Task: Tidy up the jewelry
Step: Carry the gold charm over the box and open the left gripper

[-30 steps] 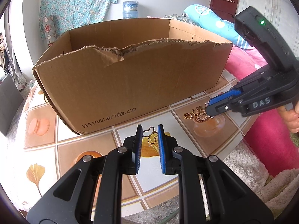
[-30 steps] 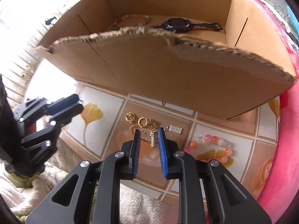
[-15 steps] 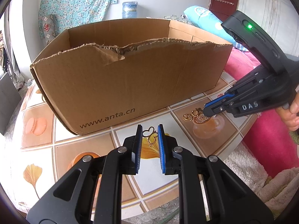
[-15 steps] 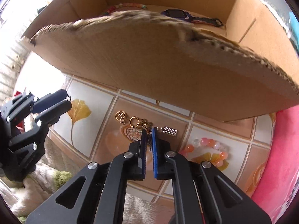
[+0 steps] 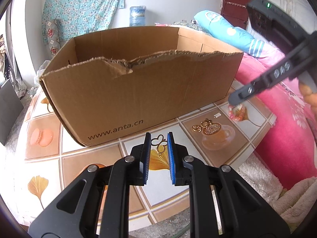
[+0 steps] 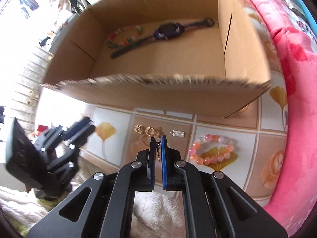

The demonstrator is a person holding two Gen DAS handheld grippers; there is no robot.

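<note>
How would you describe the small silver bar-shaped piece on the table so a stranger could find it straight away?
Start at the big brown cardboard box printed with a web address, standing on the tiled-pattern tabletop. Just in front of its torn front wall lies the small silver rectangular studded charm, between a cluster of gold pendants and a pink-and-orange beaded bracelet. It alone is silver, flat and oblong.

White wall (image 5: 168,0), dark red door (image 5: 236,2)

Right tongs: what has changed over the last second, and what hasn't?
The right tongs closed on a small dangling metal piece from the gold cluster and lifted, so the cardboard box floor now shows. The left tongs, pink bead bracelet and watch stayed put.
</note>
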